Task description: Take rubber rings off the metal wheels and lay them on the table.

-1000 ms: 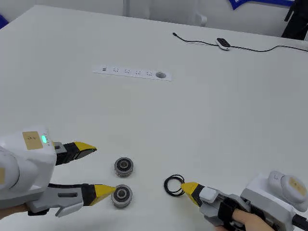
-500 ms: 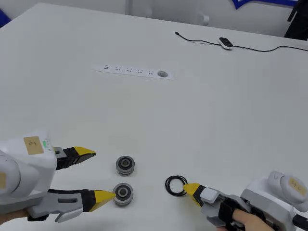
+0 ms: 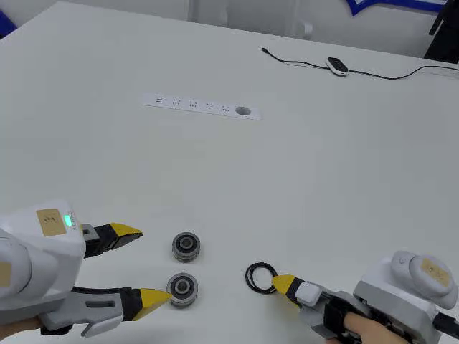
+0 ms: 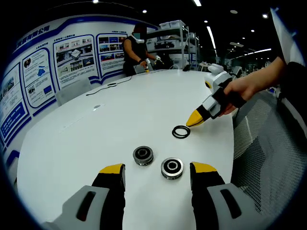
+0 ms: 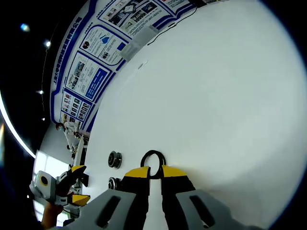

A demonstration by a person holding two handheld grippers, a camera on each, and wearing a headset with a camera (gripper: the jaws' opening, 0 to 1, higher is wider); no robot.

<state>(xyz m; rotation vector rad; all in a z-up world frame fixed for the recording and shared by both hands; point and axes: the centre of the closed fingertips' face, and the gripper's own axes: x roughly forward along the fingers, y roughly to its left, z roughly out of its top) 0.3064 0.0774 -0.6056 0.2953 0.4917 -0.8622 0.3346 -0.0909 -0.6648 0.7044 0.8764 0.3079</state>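
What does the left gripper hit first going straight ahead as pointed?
Likely the nearer wheel, just ahead of the open left gripper, slightly off its centre line; the second wheel lies farther on.

The broad white table [image 3: 323,179] carries two small round metal wheels [image 3: 186,246], one nearer [image 3: 182,288], and beside them thin black rubber rings [image 3: 259,276], possibly two overlapping. Farther off lie a flat white socket strip [image 3: 201,107] and a black cable's small inline box [image 3: 335,66].

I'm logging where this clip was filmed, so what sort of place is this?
Probably a lab or showroom workspace: a large white table with a built-in white socket strip, blue-bordered information boards on the wall, and metal shelving stacked with boxes.
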